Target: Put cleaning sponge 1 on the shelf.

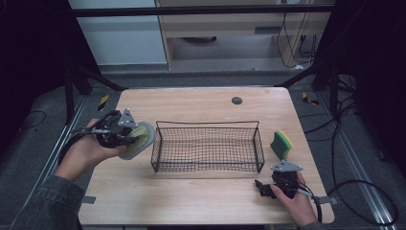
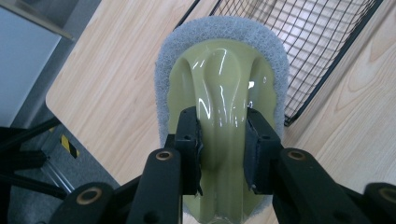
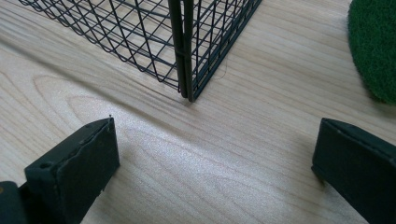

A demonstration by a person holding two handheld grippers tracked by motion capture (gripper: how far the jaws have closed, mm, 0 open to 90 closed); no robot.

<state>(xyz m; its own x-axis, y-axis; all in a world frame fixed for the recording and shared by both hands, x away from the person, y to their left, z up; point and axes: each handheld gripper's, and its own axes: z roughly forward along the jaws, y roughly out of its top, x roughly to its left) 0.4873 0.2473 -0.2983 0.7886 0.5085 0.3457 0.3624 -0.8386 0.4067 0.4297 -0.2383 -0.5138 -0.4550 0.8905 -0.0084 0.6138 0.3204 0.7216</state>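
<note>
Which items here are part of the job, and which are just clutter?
In play:
- scrubber, clamped in the left hand-held gripper
- wire basket beside it

Lying about:
- green-and-yellow sponge, right of the basket
- round dark spot on the table

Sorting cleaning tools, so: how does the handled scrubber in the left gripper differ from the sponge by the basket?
The scrubber has a glossy olive handle on a grey pad; the sponge is a green-and-yellow block. The scrubber is clamped in the left gripper; the sponge sits untouched on the table. Both lie outside the basket.
</note>
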